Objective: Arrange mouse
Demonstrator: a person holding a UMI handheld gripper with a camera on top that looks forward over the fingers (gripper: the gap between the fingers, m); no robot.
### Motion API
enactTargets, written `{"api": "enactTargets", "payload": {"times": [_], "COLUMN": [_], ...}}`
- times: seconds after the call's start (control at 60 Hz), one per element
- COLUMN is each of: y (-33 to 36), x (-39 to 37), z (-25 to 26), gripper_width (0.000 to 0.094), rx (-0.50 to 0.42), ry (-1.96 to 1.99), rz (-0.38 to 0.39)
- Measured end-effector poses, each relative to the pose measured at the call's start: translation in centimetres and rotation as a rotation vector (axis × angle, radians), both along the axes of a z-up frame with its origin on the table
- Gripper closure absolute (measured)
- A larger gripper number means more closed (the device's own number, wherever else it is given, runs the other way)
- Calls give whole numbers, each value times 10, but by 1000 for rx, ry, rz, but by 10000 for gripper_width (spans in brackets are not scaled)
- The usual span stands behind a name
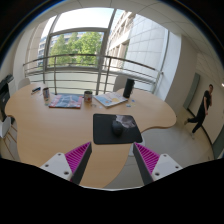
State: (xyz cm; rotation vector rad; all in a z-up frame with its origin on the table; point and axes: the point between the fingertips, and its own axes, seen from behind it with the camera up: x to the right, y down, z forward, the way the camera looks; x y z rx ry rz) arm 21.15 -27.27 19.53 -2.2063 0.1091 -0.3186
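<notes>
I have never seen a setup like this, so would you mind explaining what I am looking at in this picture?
There is no robot arm here: a person carries a hand-held gripper, and the single picture comes from a wide-angle camera mounted on it, looking forward along its two fingers. The two striped pink shapes low in the picture are pads on those fingers. The fingers are open and hold nothing. Just ahead of them is a light wooden table with a dark mouse mat, and a mouse sits on it. Farther back lie a colourful book or magazine, a cup and what looks like a laptop. Beyond are big windows, and a person stands off to one side.
</notes>
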Motion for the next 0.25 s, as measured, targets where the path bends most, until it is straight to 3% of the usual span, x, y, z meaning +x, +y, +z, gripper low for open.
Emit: {"api": "enactTargets", "payload": {"times": [0.25], "y": [-26], "x": [0], "z": [-9], "gripper_width": [92], "rx": [-22], "ry": [-9], "rz": [-2]}}
